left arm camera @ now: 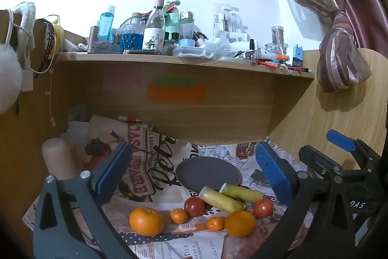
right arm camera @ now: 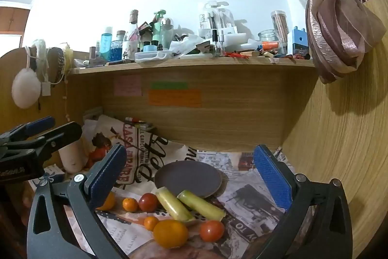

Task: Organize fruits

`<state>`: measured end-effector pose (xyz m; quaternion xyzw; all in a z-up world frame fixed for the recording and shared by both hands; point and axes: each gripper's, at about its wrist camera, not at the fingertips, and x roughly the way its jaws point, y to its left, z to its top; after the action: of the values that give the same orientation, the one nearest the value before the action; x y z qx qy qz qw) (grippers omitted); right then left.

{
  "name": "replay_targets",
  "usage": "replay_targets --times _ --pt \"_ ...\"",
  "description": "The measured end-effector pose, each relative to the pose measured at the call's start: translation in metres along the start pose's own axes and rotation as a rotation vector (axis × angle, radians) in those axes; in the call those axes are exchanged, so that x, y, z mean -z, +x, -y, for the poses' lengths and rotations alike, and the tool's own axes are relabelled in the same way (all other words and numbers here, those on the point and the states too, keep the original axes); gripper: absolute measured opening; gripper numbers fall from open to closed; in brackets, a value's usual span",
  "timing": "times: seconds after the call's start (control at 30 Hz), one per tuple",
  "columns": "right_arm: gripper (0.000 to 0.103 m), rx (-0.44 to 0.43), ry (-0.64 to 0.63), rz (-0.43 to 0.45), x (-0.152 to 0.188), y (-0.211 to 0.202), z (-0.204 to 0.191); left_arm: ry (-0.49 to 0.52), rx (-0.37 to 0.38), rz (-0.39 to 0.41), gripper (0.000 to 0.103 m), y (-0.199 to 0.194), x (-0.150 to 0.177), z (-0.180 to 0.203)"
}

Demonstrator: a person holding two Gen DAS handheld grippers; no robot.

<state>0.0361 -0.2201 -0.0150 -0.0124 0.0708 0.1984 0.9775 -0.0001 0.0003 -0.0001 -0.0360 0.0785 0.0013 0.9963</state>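
Observation:
Fruit lies on a newspaper-covered desk in front of a dark round plate (left arm camera: 208, 172) (right arm camera: 188, 177). There are two large oranges (left arm camera: 146, 221) (left arm camera: 239, 223), two small mandarins (left arm camera: 178, 215) (left arm camera: 215, 223), two red tomatoes (left arm camera: 194, 206) (left arm camera: 263, 208) and two yellow-green stalk pieces (left arm camera: 222, 199) (left arm camera: 242, 193). In the right wrist view the large orange (right arm camera: 170, 233), a tomato (right arm camera: 211, 230) and the stalk pieces (right arm camera: 172, 204) lie closest. My left gripper (left arm camera: 194, 174) is open and empty above the fruit. My right gripper (right arm camera: 191, 176) is open and empty; it shows at the right in the left wrist view (left arm camera: 339, 162).
A wooden shelf (left arm camera: 189, 60) crowded with bottles and jars overhangs the back of the desk. A wooden side panel (right arm camera: 339, 137) and a tied curtain (right arm camera: 339, 35) stand at the right. A beige cylinder (left arm camera: 57, 159) stands at the left. Sticky notes (left arm camera: 177, 94) hang on the back panel.

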Motion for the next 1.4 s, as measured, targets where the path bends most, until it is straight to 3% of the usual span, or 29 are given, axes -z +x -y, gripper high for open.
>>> replay_targets --times 0.7,1.4 --pt "0.103 0.000 0.018 0.003 0.000 -0.002 0.000 -0.002 0.008 -0.046 0.103 0.011 0.007 -0.005" --pt "0.103 -0.004 0.024 0.004 0.000 0.000 -0.001 0.008 0.003 -0.039 0.103 0.010 0.009 -0.001"
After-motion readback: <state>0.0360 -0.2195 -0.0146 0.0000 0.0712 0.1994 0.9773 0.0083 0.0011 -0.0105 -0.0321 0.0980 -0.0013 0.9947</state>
